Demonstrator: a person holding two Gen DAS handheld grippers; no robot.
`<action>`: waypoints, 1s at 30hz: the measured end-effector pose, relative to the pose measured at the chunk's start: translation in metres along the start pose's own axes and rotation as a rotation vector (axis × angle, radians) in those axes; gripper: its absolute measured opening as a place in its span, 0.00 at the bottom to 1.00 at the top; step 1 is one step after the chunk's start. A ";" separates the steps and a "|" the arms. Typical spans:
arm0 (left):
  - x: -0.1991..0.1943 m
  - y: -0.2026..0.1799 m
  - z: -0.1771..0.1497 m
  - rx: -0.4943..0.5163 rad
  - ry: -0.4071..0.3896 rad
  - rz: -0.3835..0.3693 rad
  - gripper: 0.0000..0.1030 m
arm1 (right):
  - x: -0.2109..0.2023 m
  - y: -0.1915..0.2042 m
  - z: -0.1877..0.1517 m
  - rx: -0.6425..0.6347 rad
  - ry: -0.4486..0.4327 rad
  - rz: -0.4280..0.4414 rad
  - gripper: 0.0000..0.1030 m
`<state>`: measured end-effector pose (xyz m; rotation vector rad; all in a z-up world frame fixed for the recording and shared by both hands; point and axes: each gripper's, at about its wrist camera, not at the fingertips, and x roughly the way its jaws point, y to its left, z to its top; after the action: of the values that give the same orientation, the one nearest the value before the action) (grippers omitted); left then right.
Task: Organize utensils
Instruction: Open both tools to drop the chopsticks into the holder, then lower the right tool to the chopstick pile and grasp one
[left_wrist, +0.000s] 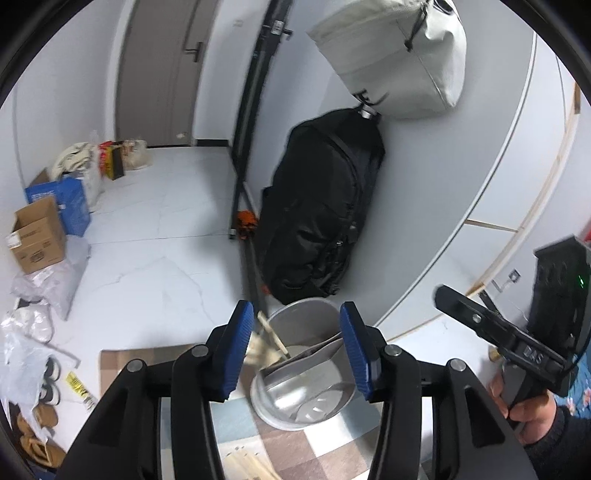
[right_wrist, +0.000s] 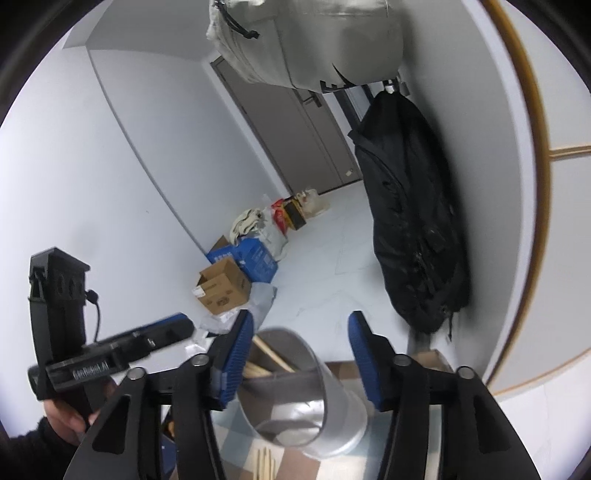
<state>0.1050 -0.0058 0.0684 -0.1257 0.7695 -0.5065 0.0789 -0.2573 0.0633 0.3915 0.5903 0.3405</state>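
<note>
A round metal utensil holder (left_wrist: 306, 373) with an inner divider stands on a checkered cloth. Wooden chopsticks (left_wrist: 273, 338) lean in its left compartment; they also show in the right wrist view (right_wrist: 275, 356). More chopsticks (left_wrist: 245, 467) lie on the cloth in front, also visible in the right wrist view (right_wrist: 267, 463). My left gripper (left_wrist: 297, 354) is open and empty, its blue pads either side of the holder. My right gripper (right_wrist: 301, 360) is open and empty above the holder (right_wrist: 306, 402). The right gripper's body (left_wrist: 517, 336) shows at the right of the left view.
A black bag (left_wrist: 325, 206) and a grey bag (left_wrist: 399, 55) hang on the wall behind. Cardboard boxes (left_wrist: 37, 236), a blue box (left_wrist: 66, 201) and plastic bags lie on the white floor at left. A black stand (left_wrist: 255, 122) leans by the wall.
</note>
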 end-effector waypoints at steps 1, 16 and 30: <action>-0.002 0.002 -0.001 -0.007 -0.004 0.010 0.43 | -0.003 0.002 -0.003 -0.004 -0.003 -0.004 0.62; -0.028 0.018 -0.056 -0.101 -0.028 0.143 0.55 | -0.028 0.056 -0.055 -0.138 0.015 0.022 0.80; -0.020 0.040 -0.117 -0.149 -0.012 0.240 0.71 | 0.000 0.083 -0.122 -0.240 0.190 0.045 0.96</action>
<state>0.0273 0.0467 -0.0148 -0.1715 0.7986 -0.2202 -0.0097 -0.1536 0.0075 0.1420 0.7178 0.4896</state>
